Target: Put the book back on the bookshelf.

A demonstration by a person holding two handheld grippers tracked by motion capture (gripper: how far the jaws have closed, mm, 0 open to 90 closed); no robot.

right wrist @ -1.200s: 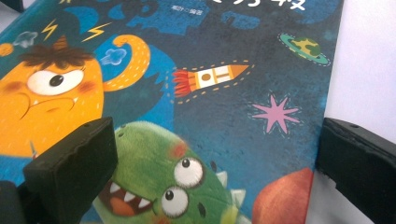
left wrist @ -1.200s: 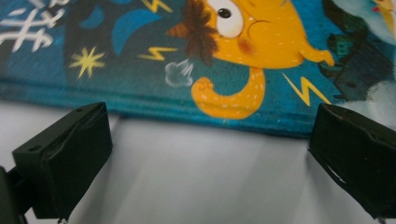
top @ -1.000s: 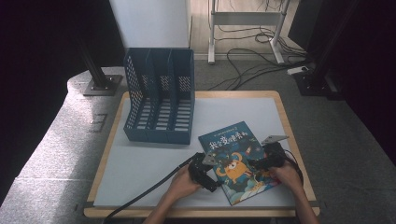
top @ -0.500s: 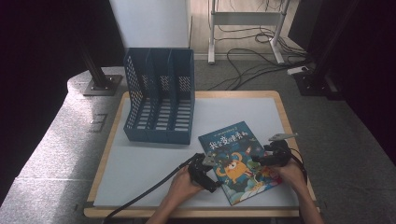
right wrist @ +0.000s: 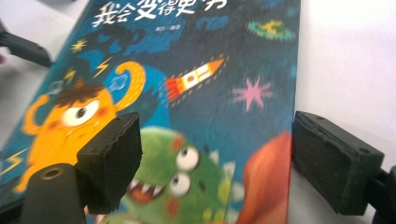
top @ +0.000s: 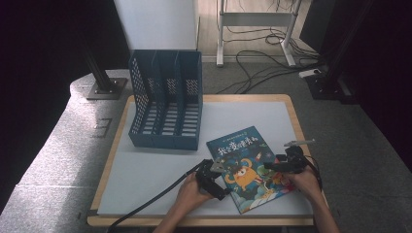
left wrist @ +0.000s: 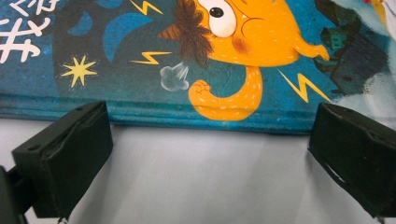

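Picture book [top: 248, 167] lies flat near the table's [top: 160, 170] front right corner, not yet lifted; the file rack [top: 165, 104] waits at the back left. Your left gripper [left wrist: 205, 154] stands wide at its edge. Your right gripper's [right wrist: 215, 154] jaws, just closing, straddle the cover without gripping
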